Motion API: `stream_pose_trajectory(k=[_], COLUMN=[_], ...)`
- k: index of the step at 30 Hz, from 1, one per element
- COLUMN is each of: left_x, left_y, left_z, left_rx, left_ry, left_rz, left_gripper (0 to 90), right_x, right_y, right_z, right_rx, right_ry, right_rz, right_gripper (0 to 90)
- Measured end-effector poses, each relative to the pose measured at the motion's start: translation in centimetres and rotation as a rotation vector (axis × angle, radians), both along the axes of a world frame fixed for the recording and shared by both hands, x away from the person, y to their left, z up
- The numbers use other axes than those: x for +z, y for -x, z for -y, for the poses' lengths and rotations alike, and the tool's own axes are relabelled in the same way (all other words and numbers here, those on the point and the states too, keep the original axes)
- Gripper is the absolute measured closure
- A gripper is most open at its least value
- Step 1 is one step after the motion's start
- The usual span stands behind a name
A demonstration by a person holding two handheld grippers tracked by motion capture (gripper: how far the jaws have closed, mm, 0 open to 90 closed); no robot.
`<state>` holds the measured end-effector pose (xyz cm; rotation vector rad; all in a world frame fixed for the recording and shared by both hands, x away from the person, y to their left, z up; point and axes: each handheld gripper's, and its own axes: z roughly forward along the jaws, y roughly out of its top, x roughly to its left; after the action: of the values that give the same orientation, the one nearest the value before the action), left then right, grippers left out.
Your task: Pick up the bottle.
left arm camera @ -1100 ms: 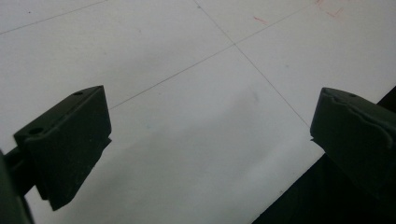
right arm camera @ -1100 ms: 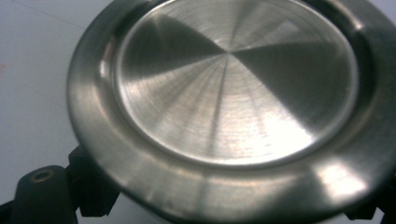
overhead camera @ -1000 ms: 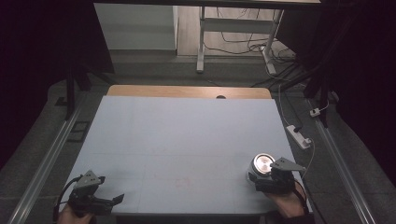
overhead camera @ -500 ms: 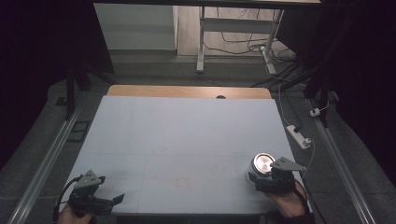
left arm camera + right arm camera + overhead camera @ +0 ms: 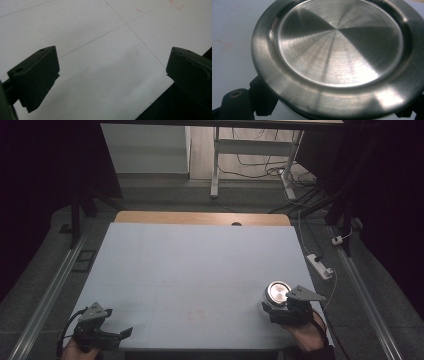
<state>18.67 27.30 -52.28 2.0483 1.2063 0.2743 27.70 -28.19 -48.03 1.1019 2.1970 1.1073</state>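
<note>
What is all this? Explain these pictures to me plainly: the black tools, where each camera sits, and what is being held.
A person sits at a pale table with a hand-held two-jaw gripper in each hand. The high view looks down from above. Each of the other two cameras rides on one gripper. The left gripper is open over bare table near the front edge. The right gripper is shut on a round steel-topped container, whose brushed metal top shows close up in the right gripper view.
</note>
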Motion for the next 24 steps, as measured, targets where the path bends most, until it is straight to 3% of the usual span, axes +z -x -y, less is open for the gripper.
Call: stream_pose_trajectory(k=[12, 24], left_x=[0.0, 0.0], left_y=[0.0, 0.0], left_z=[-0.1, -0.2], left_rx=[0.004, 0.008], left_ry=[0.006, 0.014], left_rz=[-0.004, -0.001], left_gripper=[0.0, 0.0], right_x=[0.6, 0.9], right_y=[-0.8, -1.5], right_z=[-1.7, -4.3], right_rx=[0.031, 0.096], right_ry=[0.003, 0.003], right_rz=[0.014, 0.025], right_gripper=[14.4, 14.4])
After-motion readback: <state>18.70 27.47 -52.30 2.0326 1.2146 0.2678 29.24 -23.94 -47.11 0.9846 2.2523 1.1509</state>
